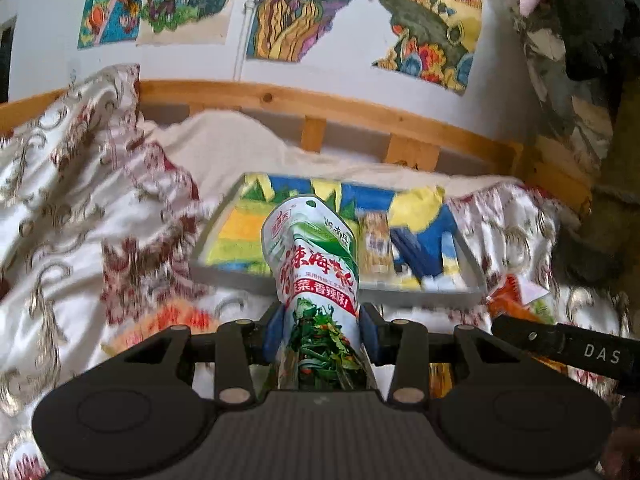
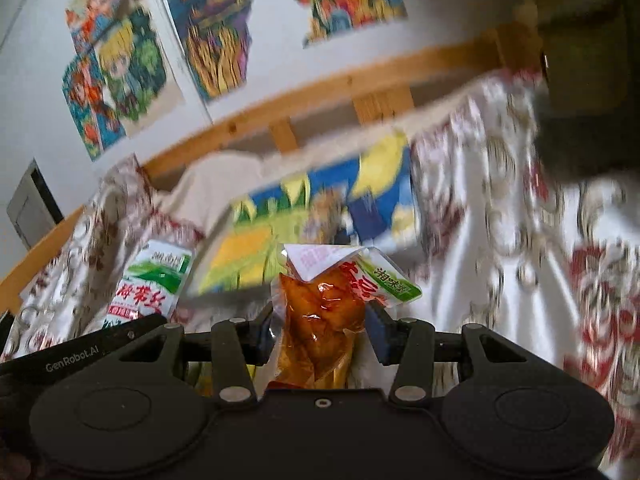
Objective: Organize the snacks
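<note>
Two snack packets are riding in my grippers at once; my left gripper point(image 1: 322, 330) is pinching a white-and-green foil pouch of spicy seaweed point(image 1: 316, 264) by its lower half, blue pads pressing both flanks, the top standing free above the jaws; my right gripper point(image 2: 322, 330) is clamping a clear plastic pack of orange-brown tofu pieces point(image 2: 324, 312), its green-and-red printed top flap folding over. Both packs are hanging over the patterned red-and-white satin bedspread point(image 1: 80, 208), just short of the shallow grey tray with a colourful cartoon lining point(image 1: 236, 276) holding other snacks. I am judging both light and soft; the film looks slick and crushable, so I am favouring a hold across the filled middle, not the thin sealed edge, which could slide out.
</note>
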`<state>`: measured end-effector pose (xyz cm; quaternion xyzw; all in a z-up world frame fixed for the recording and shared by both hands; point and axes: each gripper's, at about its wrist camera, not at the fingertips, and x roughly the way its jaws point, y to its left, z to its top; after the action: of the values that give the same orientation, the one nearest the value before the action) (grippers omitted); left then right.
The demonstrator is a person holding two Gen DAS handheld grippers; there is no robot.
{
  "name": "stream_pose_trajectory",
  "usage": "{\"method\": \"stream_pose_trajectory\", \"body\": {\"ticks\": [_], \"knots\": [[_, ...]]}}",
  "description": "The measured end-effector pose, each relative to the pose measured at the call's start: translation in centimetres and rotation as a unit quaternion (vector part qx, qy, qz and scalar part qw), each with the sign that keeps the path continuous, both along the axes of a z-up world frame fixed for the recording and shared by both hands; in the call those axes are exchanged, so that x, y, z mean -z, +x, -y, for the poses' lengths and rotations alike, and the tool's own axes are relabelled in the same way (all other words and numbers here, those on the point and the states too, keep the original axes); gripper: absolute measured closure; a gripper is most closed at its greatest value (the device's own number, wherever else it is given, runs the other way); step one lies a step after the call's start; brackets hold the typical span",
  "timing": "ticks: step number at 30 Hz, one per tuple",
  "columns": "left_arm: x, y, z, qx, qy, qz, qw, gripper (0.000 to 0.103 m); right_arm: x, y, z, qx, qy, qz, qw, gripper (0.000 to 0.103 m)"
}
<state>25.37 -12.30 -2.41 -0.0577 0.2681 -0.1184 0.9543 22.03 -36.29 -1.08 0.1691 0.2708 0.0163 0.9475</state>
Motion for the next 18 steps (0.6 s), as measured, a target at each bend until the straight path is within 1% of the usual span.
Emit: {"method": "stream_pose_trajectory", "body": {"ticks": [2, 5, 10, 15, 18], "knots": [[-1.0, 1.0, 0.4, -0.005, 0.001, 0.013, 0.9999, 0.059, -0.4, 1.0, 0.2, 0.012, 0.004, 0.03, 0.999, 0.055], [-2.3, 2.6, 1.0, -0.014, -0.007, 0.032, 0.9994, 0.059, -0.6, 3.0, 0.9, 0.035, 0.016, 0.058, 0.998, 0.055], [-4.1, 5.7, 2.6, -0.022, -0.007, 0.068, 0.9974, 0.059, -1.2, 6.1, 1.4, 0.07, -0.006, 0.099, 0.993, 0.055], [-4.6, 9.0, 4.3, -0.021, -0.014, 0.073, 0.997, 0.059, -1.7, 8.1, 2.1, 0.083, -0.051, 0.147, 0.984, 0.055], [-4.1, 11.1, 5.3, -0.014, -0.013, 0.068, 0.9975, 0.059, -1.5, 9.6, 2.5, 0.086, -0.063, 0.16, 0.981, 0.055]]}}
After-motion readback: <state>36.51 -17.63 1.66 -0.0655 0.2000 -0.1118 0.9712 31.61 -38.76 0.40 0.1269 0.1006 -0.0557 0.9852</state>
